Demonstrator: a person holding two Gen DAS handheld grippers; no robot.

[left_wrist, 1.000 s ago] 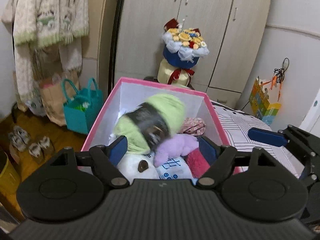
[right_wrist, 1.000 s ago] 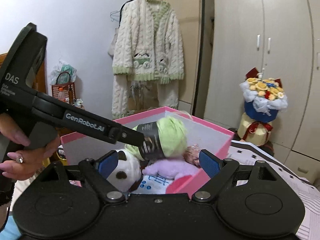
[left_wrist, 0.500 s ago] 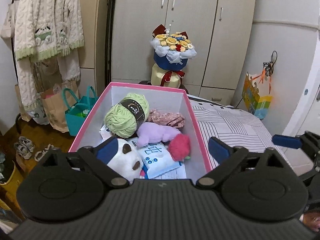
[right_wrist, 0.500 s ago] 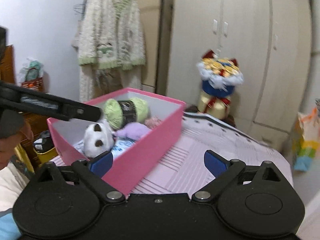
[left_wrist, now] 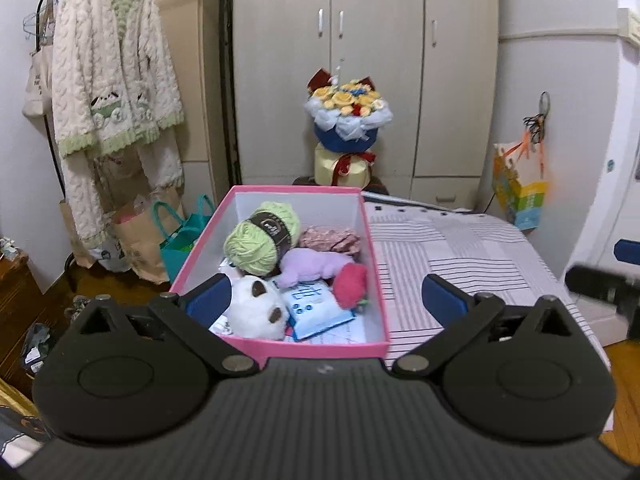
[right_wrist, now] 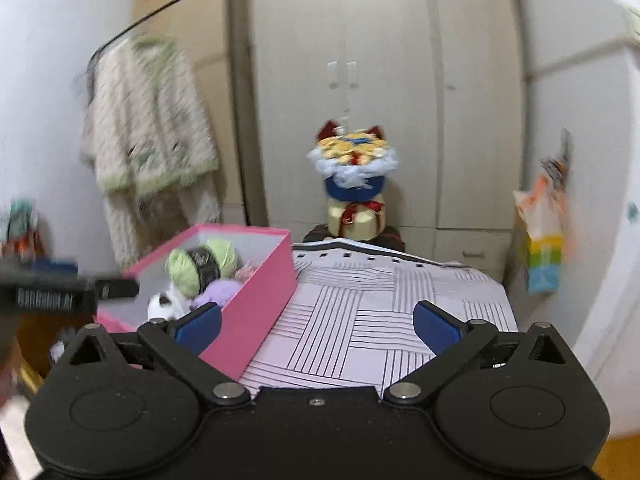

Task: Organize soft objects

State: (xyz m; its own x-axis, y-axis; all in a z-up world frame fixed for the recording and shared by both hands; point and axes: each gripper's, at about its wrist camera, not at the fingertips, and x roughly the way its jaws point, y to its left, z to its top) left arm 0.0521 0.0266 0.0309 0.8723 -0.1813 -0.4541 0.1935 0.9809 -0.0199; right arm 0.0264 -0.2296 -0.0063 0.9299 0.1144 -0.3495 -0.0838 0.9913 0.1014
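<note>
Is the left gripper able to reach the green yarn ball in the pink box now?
Probably yes: the left gripper is open and empty, the pink box has no lid, and the green yarn ball lies on top, uncovered.

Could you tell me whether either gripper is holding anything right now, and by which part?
Nothing is held. The left gripper and right gripper both have open, empty jaws; the green yarn ball lies in the pink box.

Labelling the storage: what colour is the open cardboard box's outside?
Pink cardboard box, white inside; clearest in the right wrist view.
</note>
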